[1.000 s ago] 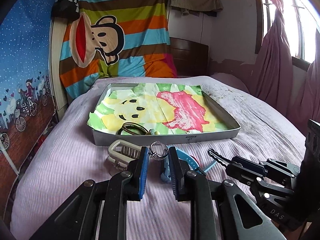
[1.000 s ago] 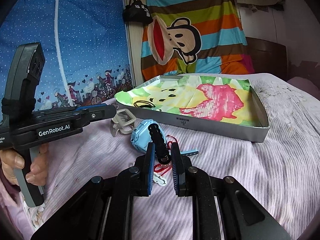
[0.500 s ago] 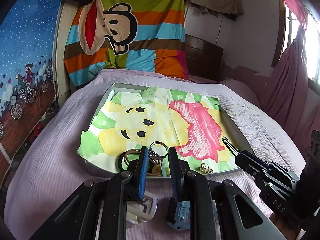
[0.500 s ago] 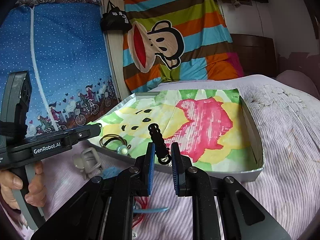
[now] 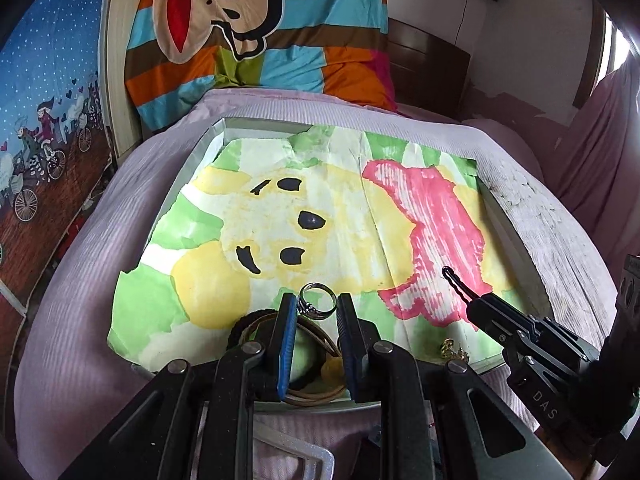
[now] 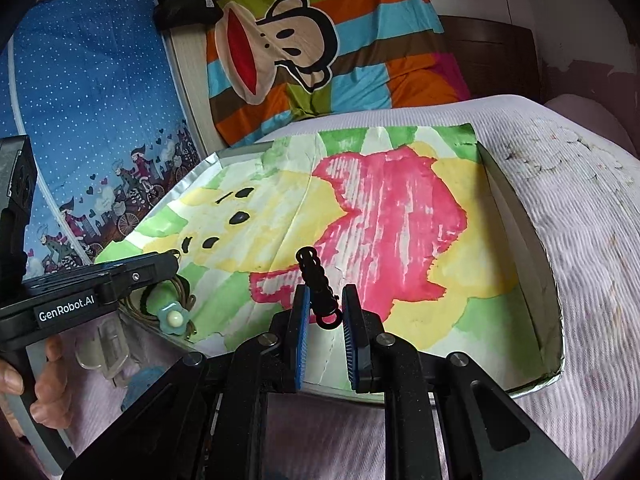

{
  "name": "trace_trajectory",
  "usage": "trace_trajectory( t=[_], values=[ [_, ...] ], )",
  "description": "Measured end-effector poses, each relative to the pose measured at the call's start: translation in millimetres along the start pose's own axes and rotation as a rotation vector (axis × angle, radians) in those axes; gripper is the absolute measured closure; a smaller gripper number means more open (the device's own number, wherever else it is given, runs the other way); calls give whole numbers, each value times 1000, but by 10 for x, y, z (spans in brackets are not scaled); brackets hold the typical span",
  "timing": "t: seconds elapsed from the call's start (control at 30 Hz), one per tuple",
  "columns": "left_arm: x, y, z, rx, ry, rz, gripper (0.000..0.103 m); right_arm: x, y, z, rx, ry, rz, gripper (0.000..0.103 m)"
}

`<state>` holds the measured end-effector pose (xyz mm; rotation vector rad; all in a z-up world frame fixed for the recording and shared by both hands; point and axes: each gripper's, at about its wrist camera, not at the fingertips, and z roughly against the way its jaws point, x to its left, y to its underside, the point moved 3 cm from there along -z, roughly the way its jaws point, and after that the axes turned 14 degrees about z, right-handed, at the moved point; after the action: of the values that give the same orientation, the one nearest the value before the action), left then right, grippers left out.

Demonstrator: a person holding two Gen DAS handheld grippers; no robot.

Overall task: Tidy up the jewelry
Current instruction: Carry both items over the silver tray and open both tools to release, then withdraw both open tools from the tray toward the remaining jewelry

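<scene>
Ring and black clip above tray's bare middle.

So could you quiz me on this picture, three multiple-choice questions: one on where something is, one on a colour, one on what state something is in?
1. Where does the silver ring sit?
A. between the left gripper jaws, above the tray
B. on the pillow
C. flat on the pink bedsheet

2. What colour is the bead strand in the right gripper?
A. gold
B. black
C. white

3. How is the tray's paper lining at the left gripper's end?
A. fully bare
B. covered by a lid
C. already holding a brown cord loop and a small gold piece

Answers: 1 A, the ring shows between the two blue-padded jaws with the painted paper behind it. 2 B, the strand is plainly black against the pink paint. 3 C, both items lie on the paper by the near rim.
</scene>
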<state>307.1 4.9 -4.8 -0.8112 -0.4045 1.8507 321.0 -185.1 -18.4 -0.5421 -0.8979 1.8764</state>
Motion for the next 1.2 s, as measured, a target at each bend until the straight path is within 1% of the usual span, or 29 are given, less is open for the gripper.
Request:
trace_trajectory(
  t=[0.1, 0.23, 0.4, 0.53, 0.57, 0.63, 0.67, 0.73, 0.77, 0.8, 0.83, 0.93, 0.97, 1.0, 1.03, 1.07, 1.1, 1.13, 1.2],
  values=[
    [36, 13, -42, 18, -4, 14, 84, 3, 8, -43, 20, -3, 6, 89],
    [54, 49, -70, 22, -11, 8, 84, 18, 10, -86, 42, -3, 19, 89],
    [65, 61, -36, 25, 9, 29, 83, 33, 16, -88, 46, -6, 26, 88],
    [104, 71, -4, 15, 19, 40, 83, 30, 25, -51, 30, -4, 31, 88],
    [109, 78, 16, 9, 25, 40, 83, 29, 30, -32, 20, 0, 32, 87],
    [107, 95, 66, -10, 45, 31, 83, 23, 49, 6, 3, 8, 33, 80],
    [105, 101, 98, -21, 61, 25, 81, 20, 57, 33, -8, 14, 34, 75],
    [106, 116, 178, -51, 80, 20, 68, 12, 76, 110, -37, 26, 32, 71],
    [115, 124, 227, -73, 86, 21, 50, 8, 87, 155, -53, 29, 30, 68],
    [125, 133, 286, -103, 89, 22, 38, -3, 101, 203, -71, 34, 27, 63],
    [133, 145, 346, -134, 93, 19, 38, -21, 121, 253, -88, 40, 23, 60],
    [147, 179, 462, -179, 94, -1, 38, -29, 167, 399, -130, 51, 8, 51],
    [153, 201, 503, -198, 90, -8, 37, -26, 182, 448, -143, 60, 5, 44],
    [159, 223, 540, -216, 86, -13, 31, -19, 196, 504, -160, 67, 3, 37],
    [171, 246, 581, -236, 80, -14, 28, -6, 207, 560, -178, 66, 4, 34],
    [189, 267, 623, -257, 76, -13, 22, 10, 218, 611, -193, 71, 7, 28],
    [206, 291, 664, -275, 74, -11, 19, 25, 229, 666, -209, 76, 8, 21],
    [224, 313, 701, -287, 74, -6, 18, 41, 238, 717, -223, 77, 9, 18],
    [265, 349, 773, -304, 72, 4, 13, 81, 264, 823, -248, 86, 9, 11]
  ],
)
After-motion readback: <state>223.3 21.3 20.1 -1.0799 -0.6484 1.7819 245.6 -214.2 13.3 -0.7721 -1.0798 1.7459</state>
